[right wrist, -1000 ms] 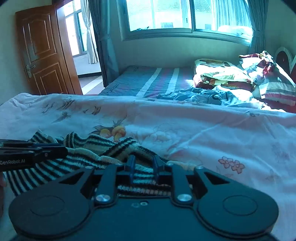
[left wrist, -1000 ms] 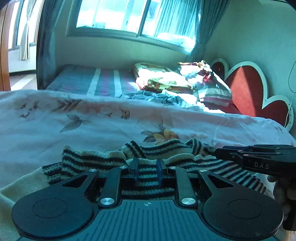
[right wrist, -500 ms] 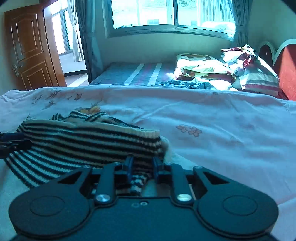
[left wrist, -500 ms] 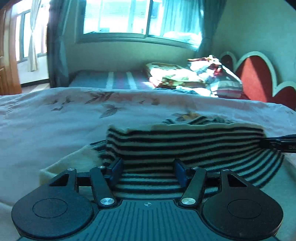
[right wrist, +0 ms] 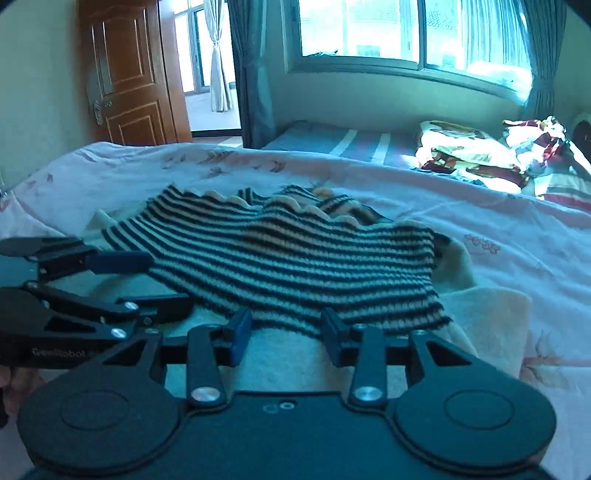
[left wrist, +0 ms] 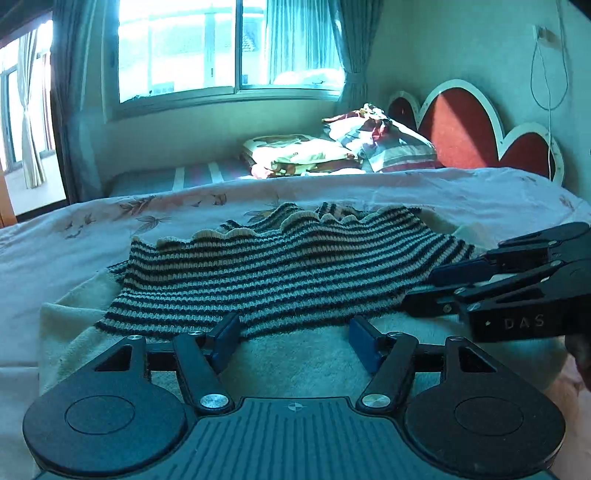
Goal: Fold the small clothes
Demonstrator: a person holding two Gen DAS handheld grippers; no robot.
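Observation:
A small knit garment with dark and cream stripes lies folded over on a plain cream part of the same clothing, on the bed. It also shows in the right wrist view. My left gripper is open, its blue pads just at the striped edge, holding nothing. My right gripper is open at the near striped edge, empty. The right gripper also appears in the left wrist view, jaws apart by the garment's right end. The left gripper appears in the right wrist view.
The bed is covered by a pale floral sheet. A pile of folded bedding and pillows lies by a red headboard. A window and a wooden door are at the back.
Both grippers held the striped cloth a second ago and folded it over. The left opened first, then the right. Both have drawn back to the near edge, and the garment lies flat.

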